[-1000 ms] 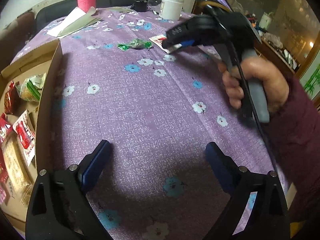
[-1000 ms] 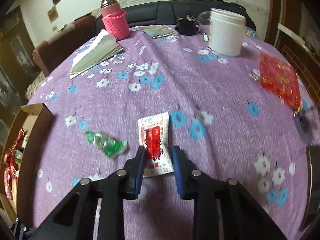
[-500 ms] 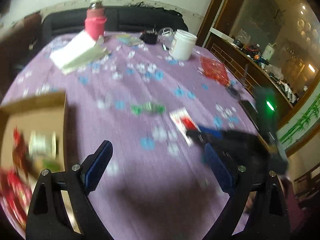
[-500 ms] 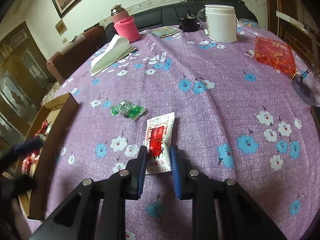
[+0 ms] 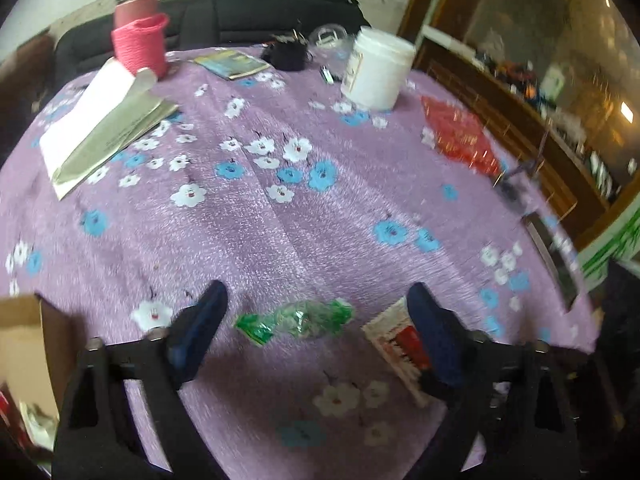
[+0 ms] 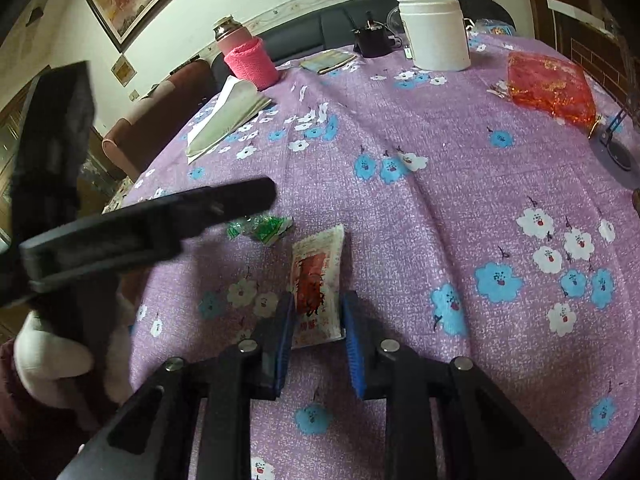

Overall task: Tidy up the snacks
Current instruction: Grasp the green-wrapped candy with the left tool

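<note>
A purple woven cloth [image 6: 460,168] printed with blue and white flowers, slightly nubbly in texture, covers the worktop. On it lie a crinkled green wrapper [image 5: 296,318] of glossy clear film and a white-and-red sachet [image 6: 318,280] of smooth printed foil or plastic. The left gripper [image 5: 316,312] and right gripper [image 6: 316,316] are matt black plastic with ribbed blue pads and bright metal rivets. A white jar [image 6: 436,32] looks like smooth, faintly shiny plastic; the pink flask [image 6: 248,56] wears a knitted sleeve under a metal cap. The red pouch [image 6: 548,88] glitters like sheer mesh. The box [image 5: 24,344] is plain matt cardboard.
</note>
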Available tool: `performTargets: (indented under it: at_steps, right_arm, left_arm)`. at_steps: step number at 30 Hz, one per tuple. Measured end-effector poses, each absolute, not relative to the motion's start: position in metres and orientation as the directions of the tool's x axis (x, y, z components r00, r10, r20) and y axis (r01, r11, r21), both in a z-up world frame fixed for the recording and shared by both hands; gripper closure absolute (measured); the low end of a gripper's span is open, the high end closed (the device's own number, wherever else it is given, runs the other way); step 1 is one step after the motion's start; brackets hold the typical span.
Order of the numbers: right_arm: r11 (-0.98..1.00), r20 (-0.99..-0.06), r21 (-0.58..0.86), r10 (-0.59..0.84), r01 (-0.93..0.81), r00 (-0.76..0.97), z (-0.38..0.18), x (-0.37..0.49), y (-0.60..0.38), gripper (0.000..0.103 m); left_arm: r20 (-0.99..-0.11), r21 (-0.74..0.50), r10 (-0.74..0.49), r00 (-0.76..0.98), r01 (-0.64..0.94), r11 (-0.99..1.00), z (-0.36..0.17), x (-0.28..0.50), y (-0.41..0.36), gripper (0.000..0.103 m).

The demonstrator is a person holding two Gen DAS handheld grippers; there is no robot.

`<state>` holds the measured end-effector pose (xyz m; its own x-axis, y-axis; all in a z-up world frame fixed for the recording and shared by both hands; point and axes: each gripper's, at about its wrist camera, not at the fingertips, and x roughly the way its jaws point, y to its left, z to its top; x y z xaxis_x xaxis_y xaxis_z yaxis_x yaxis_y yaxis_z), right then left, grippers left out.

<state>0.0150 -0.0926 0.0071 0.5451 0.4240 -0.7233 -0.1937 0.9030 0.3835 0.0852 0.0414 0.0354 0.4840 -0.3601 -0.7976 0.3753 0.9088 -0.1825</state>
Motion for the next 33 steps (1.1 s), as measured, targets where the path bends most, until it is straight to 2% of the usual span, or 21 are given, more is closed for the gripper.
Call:
performTargets:
  at_steps: [1, 3, 10, 14, 17, 19, 20, 27, 33]
  right_arm:
    - [0.902, -0.723, 0.386, 0.426, -0.194, 0.544, 0.007, 0.016, -0.093, 0.075]
    - [0.901, -0.721, 0.388, 0.427, -0.193, 0.545, 0.007, 0.016, -0.093, 0.075]
    - [0.911, -0.724, 0.361, 0.408, -0.198, 0.557, 0.008, 0.015, -0.089, 0.075]
    - [0.91, -0.72, 0.364, 0.411, -0.199, 0.559, 0.007, 0.015, -0.089, 0.073]
    - [0.904, -0.713, 0.375, 0.423, -0.207, 0.559, 0.008, 0.015, -0.088, 0.064]
    - [0.898, -0.705, 0.382, 0.437, -0.22, 0.559, 0.008, 0.015, -0.086, 0.056]
    - [0.896, -0.703, 0.381, 0.44, -0.226, 0.559, 0.008, 0.016, -0.084, 0.053]
    - [0.902, -0.7, 0.373, 0.428, -0.217, 0.572, 0.008, 0.017, -0.083, 0.051]
    - [0.848, -0.657, 0.508, 0.497, -0.154, 0.567, 0.003, 0.023, -0.109, 0.051]
  left_arm:
    - [-0.808, -0.17, -0.353, 0.472, 0.386, 0.906, 0.033, 0.086, 0.039, 0.053]
    - [-0.822, -0.153, -0.345, 0.452, 0.409, 0.9, 0.026, 0.086, 0.038, 0.074]
    - [-0.838, -0.082, -0.339, 0.427, 0.516, 0.853, 0.026, 0.049, 0.037, 0.074]
    - [-0.84, -0.091, -0.355, 0.41, 0.538, 0.838, 0.033, 0.037, 0.045, 0.074]
    - [-0.835, -0.081, -0.362, 0.415, 0.558, 0.826, 0.037, 0.029, 0.048, 0.071]
    - [-0.834, -0.057, -0.355, 0.423, 0.573, 0.817, 0.038, 0.024, 0.047, 0.062]
    - [-0.834, -0.041, -0.346, 0.429, 0.578, 0.815, 0.038, 0.022, 0.046, 0.061]
    - [-0.832, -0.012, -0.357, 0.424, 0.63, 0.777, 0.041, 0.017, 0.041, 0.058]
    - [-0.858, 0.064, -0.299, 0.418, 0.664, 0.745, 0.024, 0.021, 0.023, 0.058]
